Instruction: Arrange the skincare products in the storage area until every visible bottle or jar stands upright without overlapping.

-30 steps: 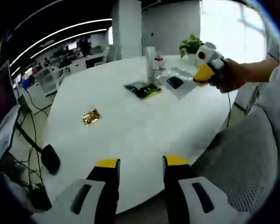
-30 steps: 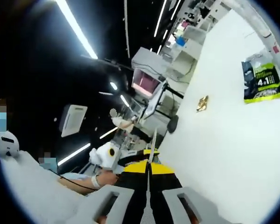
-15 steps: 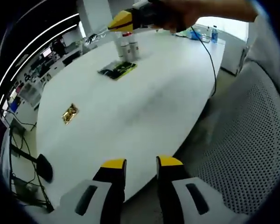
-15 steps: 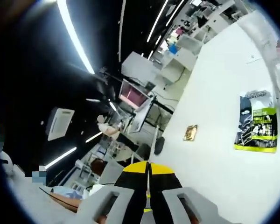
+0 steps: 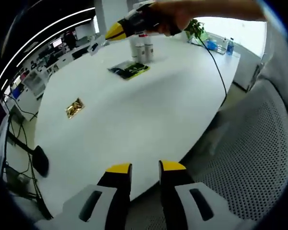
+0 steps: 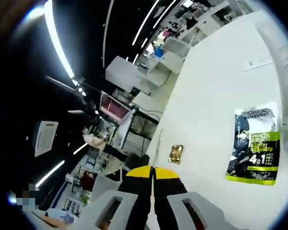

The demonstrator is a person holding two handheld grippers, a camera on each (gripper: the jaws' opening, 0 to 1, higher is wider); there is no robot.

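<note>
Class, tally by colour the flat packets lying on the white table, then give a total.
Black-and-green packet: 1
Gold packet: 1
Total: 2

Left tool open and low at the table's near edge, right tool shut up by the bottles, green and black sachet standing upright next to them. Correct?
One thing is off: the green and black sachet lies flat on the table, not upright, as the left gripper view shows. The rest holds: the left tool is open at the near edge, the right tool is shut up by the bottles.
</note>
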